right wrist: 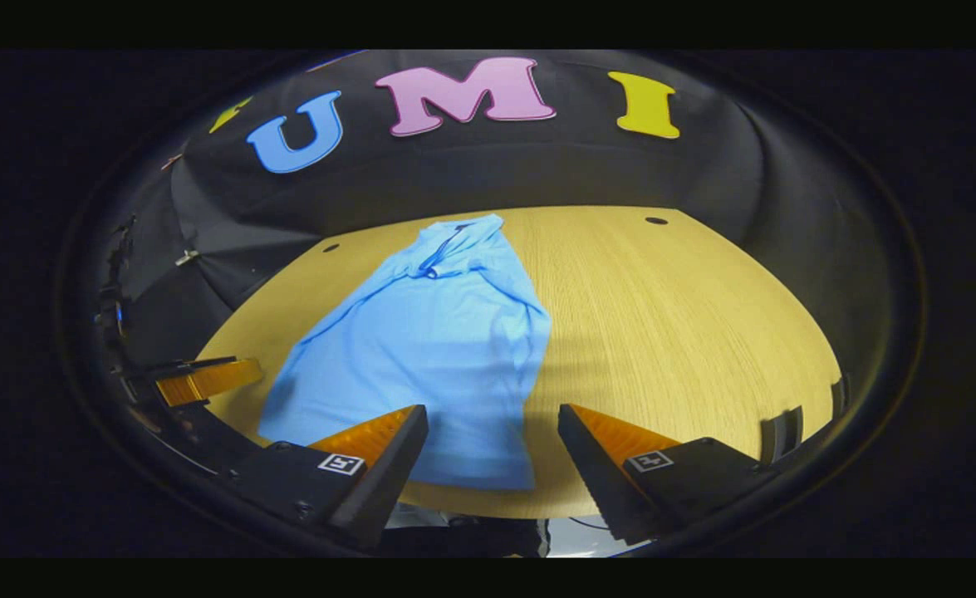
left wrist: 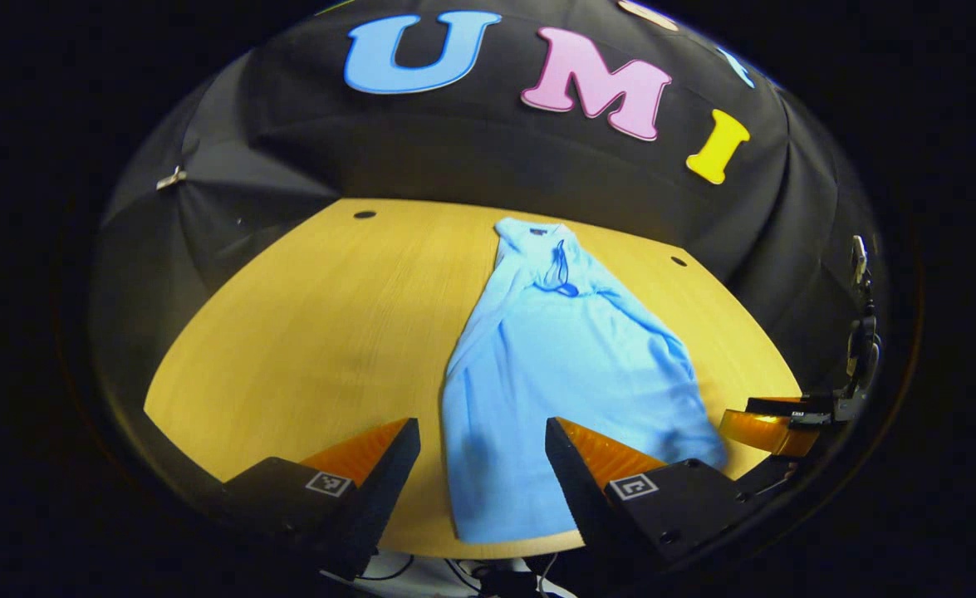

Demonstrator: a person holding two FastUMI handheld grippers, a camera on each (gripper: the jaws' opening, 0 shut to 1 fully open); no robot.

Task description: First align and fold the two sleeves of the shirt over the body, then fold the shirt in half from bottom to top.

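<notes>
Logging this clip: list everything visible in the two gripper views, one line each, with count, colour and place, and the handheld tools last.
shirt: one, light blue, lying lengthwise on the table, collar toward the far wall, sleeves already folded over the body, hem at the near edge.
table: one, light wood, with small dark holes near its far edge.
booth wall: black cloth behind the table.
clip: one, pale, on the wall cloth at far left in the left gripper view.
left tool: one, jaws open above the shirt's hem, holding nothing.
right tool: one, jaws open above the hem's right corner, holding nothing.
</notes>
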